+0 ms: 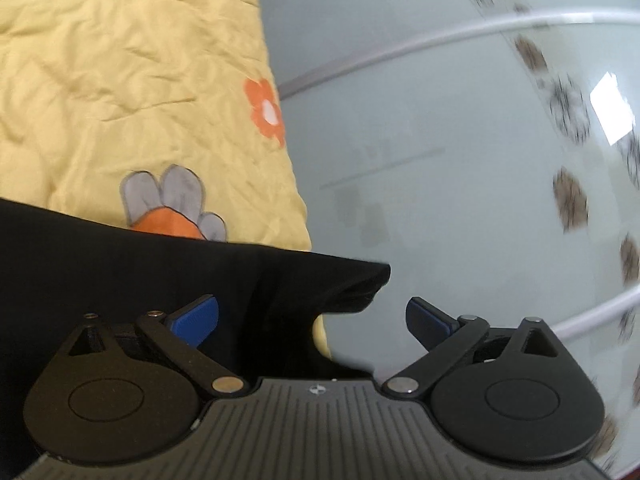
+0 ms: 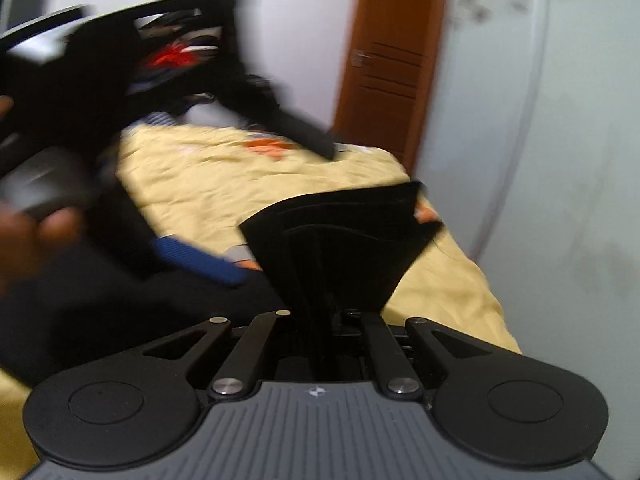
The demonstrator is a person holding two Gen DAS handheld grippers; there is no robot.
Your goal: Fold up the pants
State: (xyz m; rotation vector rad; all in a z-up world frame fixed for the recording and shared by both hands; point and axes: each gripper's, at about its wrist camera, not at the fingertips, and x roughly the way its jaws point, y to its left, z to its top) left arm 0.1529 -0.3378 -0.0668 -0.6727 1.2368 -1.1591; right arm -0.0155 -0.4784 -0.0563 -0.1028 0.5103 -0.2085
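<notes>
Left wrist view first: the left hand-held gripper (image 1: 312, 320) stands wide open, blue fingertips (image 1: 198, 314) well apart, nothing pinched between them. A corner of the black pants (image 1: 200, 276) lies just ahead of it, draped over the yellow bedspread (image 1: 132, 80) near the edge of the bed, with the pale wardrobe door (image 1: 440, 140) beyond.

Over to the right wrist view, and it's a different story: the right hand-held gripper (image 2: 332, 320) is clamped down hard on a fan of black pants (image 2: 340, 236) fabric, which rises from between the closed fingers and spreads out above the bedspread (image 2: 208, 184). The left hand-held gripper (image 2: 196, 260) shows at the side, blurred, a hand (image 2: 28, 236) behind it. More dark clothing (image 2: 180, 52) sits at the far end of the bed, too smeared to name, and a brown door (image 2: 388, 60) stands behind.

My read: this is mid-fold, one end of the garment lifted by the right while the left is free. Next move, I'd say, calls for the left to close on that loose corner in front of it, so both ends can be carried over together and laid flat, edges matched.
</notes>
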